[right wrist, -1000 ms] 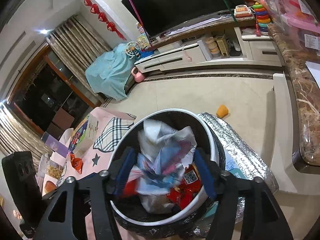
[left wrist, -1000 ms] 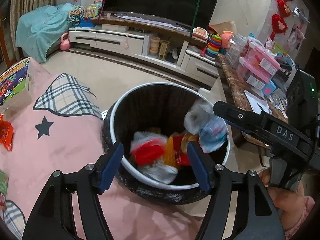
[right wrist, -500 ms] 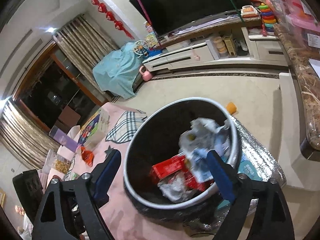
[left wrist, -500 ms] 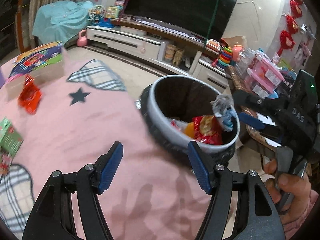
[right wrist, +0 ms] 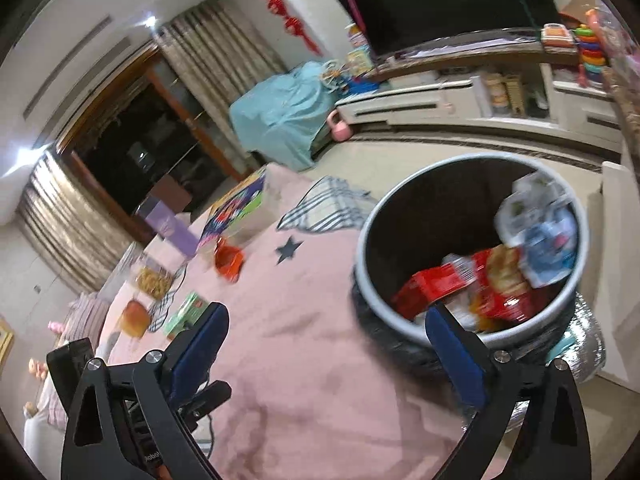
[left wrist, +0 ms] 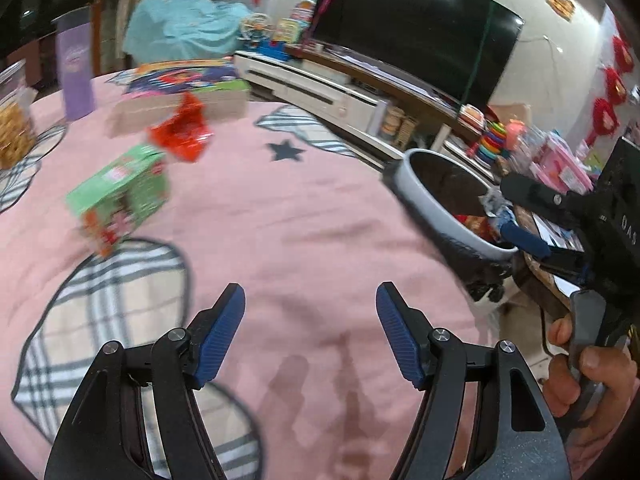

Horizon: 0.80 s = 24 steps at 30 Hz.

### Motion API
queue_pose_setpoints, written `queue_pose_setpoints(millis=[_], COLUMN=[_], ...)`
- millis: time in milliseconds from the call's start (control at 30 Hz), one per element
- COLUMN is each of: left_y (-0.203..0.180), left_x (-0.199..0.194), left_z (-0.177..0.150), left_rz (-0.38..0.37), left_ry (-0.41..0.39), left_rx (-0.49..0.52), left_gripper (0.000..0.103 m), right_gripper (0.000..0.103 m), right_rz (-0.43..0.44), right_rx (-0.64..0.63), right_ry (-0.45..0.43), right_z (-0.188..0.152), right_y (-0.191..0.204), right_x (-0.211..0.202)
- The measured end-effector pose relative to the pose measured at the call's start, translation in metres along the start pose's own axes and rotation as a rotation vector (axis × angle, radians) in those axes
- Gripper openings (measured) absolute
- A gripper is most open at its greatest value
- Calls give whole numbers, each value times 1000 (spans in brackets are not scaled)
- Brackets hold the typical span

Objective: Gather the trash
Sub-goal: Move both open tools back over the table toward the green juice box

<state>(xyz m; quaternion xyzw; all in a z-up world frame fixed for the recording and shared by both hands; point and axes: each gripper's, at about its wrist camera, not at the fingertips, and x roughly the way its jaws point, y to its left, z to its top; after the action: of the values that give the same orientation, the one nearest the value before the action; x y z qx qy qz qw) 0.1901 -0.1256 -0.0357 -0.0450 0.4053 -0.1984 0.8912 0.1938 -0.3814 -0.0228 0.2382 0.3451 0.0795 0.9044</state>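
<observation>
A round bin with a pale rim [right wrist: 472, 330] [left wrist: 440, 216] stands beside the pink blanket [left wrist: 304, 240] and holds several wrappers, among them a red pack [right wrist: 436, 284] and a white-blue crumpled bag [right wrist: 540, 232]. My right gripper [right wrist: 326, 330] hangs at the bin's near edge, its jaws opening wide with nothing between them. My left gripper [left wrist: 310, 320] is open and empty above the blanket. Ahead of it lie a green carton [left wrist: 120, 196] and a red wrapper [left wrist: 180, 132], also seen as the green carton [right wrist: 184, 314] and red wrapper [right wrist: 228, 260] in the right wrist view.
A colourful box [left wrist: 188, 88], a purple tube [left wrist: 74, 72] and a snack jar [left wrist: 14, 128] sit at the blanket's far side. A TV unit [right wrist: 460, 104] lines the far wall. A marble table with toys [left wrist: 560, 168] stands right of the bin. A hand [left wrist: 592, 376] holds the right gripper.
My right gripper opened and dropped the white-blue crumpled bag into the bin, then drew back. My left gripper swung left from over the bin to above the blanket, bringing the green carton and red wrapper into view.
</observation>
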Motion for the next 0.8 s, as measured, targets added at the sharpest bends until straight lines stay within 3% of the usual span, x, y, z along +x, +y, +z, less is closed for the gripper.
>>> queue_pose_setpoints(millis=[467,800], left_y=[79,109], left_x=[-33,-29], left_z=[-24,-16], left_rz=[108,148], left_ry=[-38,-35], left_rx=[-136,-162], left_gripper=[74,75], right_gripper=[102,102], right_rz=[42,71], right_rx=[-85,-110], right_ry=[96,111], right_z=[-32,-38], right_y=[54,72], right_x=[43,68])
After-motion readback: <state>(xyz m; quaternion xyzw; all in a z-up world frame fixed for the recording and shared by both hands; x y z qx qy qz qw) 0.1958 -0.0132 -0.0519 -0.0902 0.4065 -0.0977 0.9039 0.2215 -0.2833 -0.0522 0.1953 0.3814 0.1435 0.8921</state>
